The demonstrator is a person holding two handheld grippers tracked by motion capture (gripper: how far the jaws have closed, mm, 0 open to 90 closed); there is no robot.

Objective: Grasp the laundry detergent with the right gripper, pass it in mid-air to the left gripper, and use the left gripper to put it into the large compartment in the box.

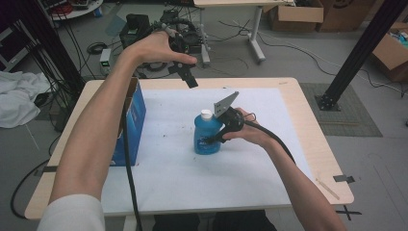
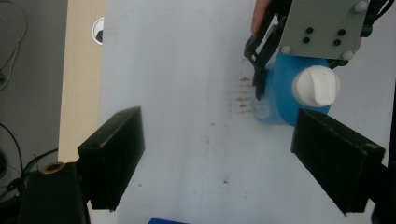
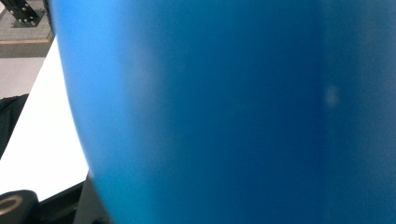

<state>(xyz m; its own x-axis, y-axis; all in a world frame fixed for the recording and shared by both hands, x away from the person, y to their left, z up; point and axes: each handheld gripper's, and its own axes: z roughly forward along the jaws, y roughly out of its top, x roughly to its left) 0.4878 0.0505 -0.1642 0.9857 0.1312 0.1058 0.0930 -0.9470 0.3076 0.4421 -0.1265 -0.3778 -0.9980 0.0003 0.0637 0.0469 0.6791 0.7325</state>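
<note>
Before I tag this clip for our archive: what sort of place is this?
Most likely a lab or workshop. A wooden table stands on a grey floor strewn with loose cables, with cardboard boxes and a black metal frame post around it.

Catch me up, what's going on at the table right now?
A person works two handheld grippers over a white-covered table. The right gripper has its jaws around the body of an upright blue bottle with a white cap, apparently gripping it. The left gripper hangs open above the table, looking down on the bottle. A blue box stands at the table's left edge.
</note>
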